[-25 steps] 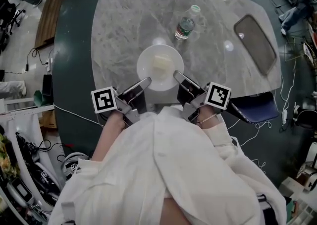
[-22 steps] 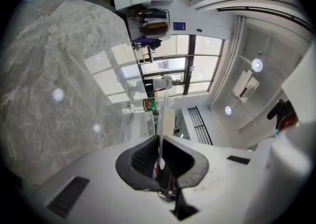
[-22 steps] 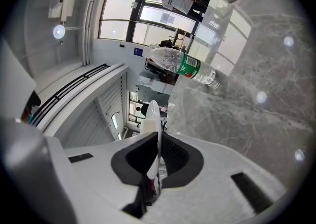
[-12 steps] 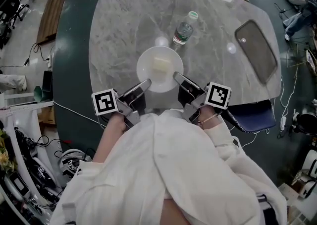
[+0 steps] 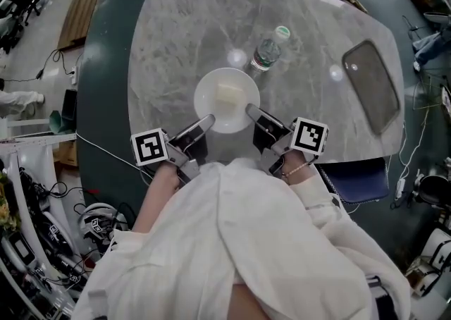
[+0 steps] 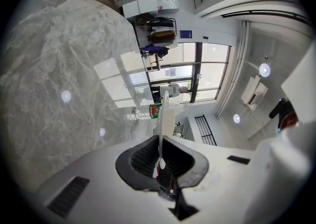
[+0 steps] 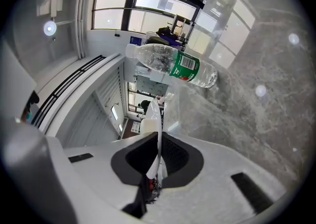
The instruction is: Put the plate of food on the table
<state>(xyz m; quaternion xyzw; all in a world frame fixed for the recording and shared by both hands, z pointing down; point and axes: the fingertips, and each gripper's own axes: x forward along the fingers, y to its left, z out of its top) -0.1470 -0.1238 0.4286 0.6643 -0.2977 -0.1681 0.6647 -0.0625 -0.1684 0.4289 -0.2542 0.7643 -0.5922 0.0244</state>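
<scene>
A white round plate (image 5: pixel 211 93) with a pale block of food (image 5: pixel 227 94) hangs over the near part of the grey marble table (image 5: pixel 169 37). My left gripper (image 5: pixel 206 120) is shut on the plate's near-left rim, and my right gripper (image 5: pixel 251 109) is shut on its near-right rim. In the left gripper view the plate rim (image 6: pixel 161 134) stands edge-on between the dark pads of the left gripper (image 6: pixel 160 161). The right gripper view shows the same thin rim (image 7: pixel 159 141) pinched in the right gripper (image 7: pixel 157 166). Whether the plate touches the tabletop cannot be told.
A clear water bottle (image 5: pixel 270 48) with a green cap stands just beyond the plate, also large in the right gripper view as the bottle (image 7: pixel 170 62). A dark tray (image 5: pixel 371 84) lies at the table's right. A blue chair seat (image 5: pixel 356 177) sits by the right edge; cables litter the floor.
The table and bottle have shifted slightly in view as the head moved; the plate and both grippers keep the same hold and place relative to each other.
</scene>
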